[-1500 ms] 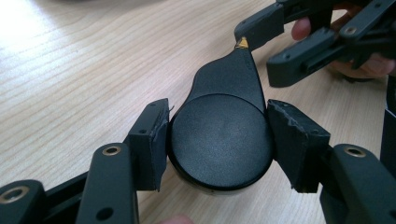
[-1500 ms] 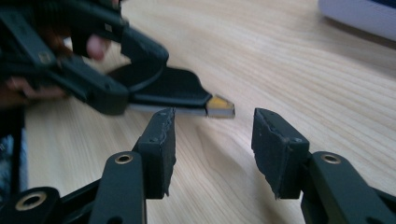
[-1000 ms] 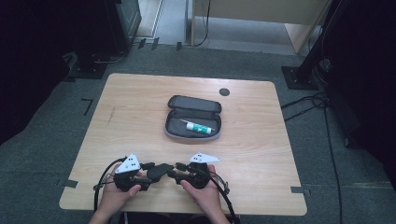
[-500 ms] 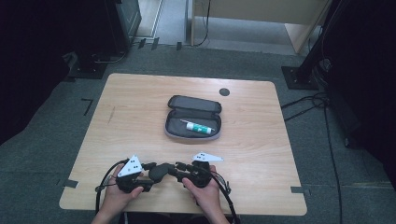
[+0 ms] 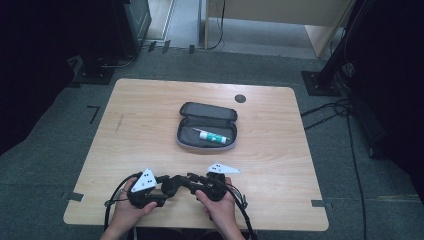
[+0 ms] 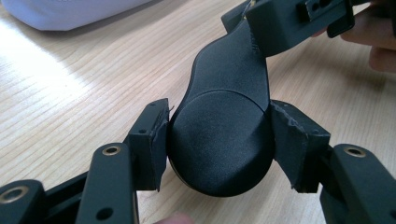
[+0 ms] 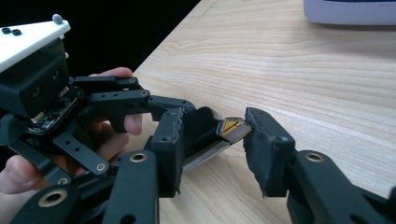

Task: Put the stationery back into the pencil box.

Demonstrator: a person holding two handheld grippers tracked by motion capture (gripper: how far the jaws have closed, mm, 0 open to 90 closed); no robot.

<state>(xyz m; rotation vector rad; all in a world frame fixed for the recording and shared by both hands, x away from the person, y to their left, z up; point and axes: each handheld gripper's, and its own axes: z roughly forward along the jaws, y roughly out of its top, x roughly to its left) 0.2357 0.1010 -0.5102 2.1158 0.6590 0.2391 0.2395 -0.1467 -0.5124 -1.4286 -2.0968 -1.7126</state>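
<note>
Fingers (image 6: 149, 135) of the left gripper (image 5: 169, 187) squeeze the round end of a smooth black plastic thing (image 6: 219, 144) with one fat end and one thin end. It hangs low over the near edge of the light wooden table (image 5: 150, 115), lying longways from left to right between both hands. The right gripper (image 7: 212, 140) points back at the left one. Its fingers have just been closing on the thin end with the gold tip, and seem to touch both sides.
</note>
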